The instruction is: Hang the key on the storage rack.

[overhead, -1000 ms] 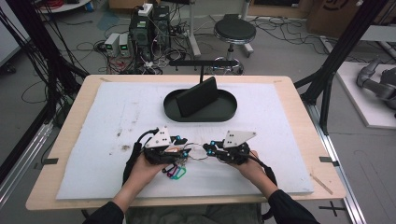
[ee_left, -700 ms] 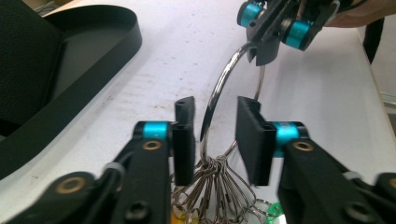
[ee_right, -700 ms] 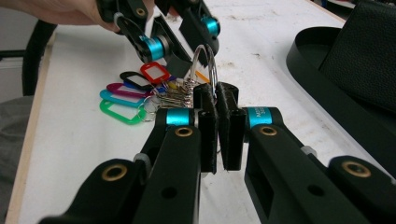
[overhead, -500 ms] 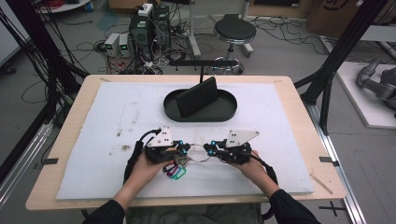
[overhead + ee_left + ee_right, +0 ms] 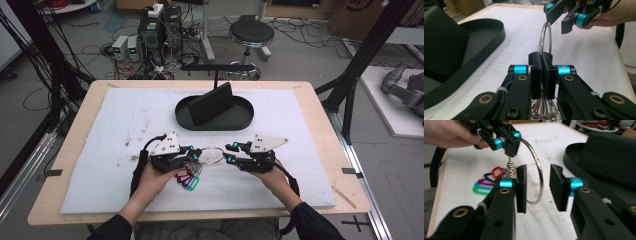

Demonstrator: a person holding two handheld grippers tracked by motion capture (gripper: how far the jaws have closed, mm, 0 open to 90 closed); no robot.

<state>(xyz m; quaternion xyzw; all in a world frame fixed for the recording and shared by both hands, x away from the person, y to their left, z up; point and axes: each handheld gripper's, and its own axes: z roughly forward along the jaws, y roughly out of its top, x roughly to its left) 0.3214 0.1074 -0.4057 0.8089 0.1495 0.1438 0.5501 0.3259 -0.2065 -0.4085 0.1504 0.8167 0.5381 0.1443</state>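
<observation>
In the high view, the left gripper [image 5: 192,156] and the right gripper [image 5: 229,153] face each other near the front edge of the white mat [image 5: 120,120], with the large metal ring [image 5: 212,156] spanning the gap between them. The ring lies at about 6 o'clock from the black oval tray [image 5: 245,119], well apart from it. The left gripper view shows what the high view cannot resolve: the left gripper's [image 5: 541,65] jaws are pressed together on the near arc of the ring [image 5: 545,37], which rises upright from them toward 12 o'clock, and a cluster of small wire loops [image 5: 544,107] hangs below the jaws. The right gripper [image 5: 557,18] appears there at about 1 o'clock, at the ring's far arc. The right gripper view adds the opposite detail: the right gripper's [image 5: 537,187] jaws stand apart with the ring [image 5: 537,170] passing between them, and contact with either pad cannot be determined. That view also shows the left gripper [image 5: 510,143] at 11 o'clock clamping the ring, and the coloured key tags [image 5: 486,183] lying on the mat at 9 o'clock. In the high view the tags [image 5: 186,177] rest just below the left gripper.
</observation>
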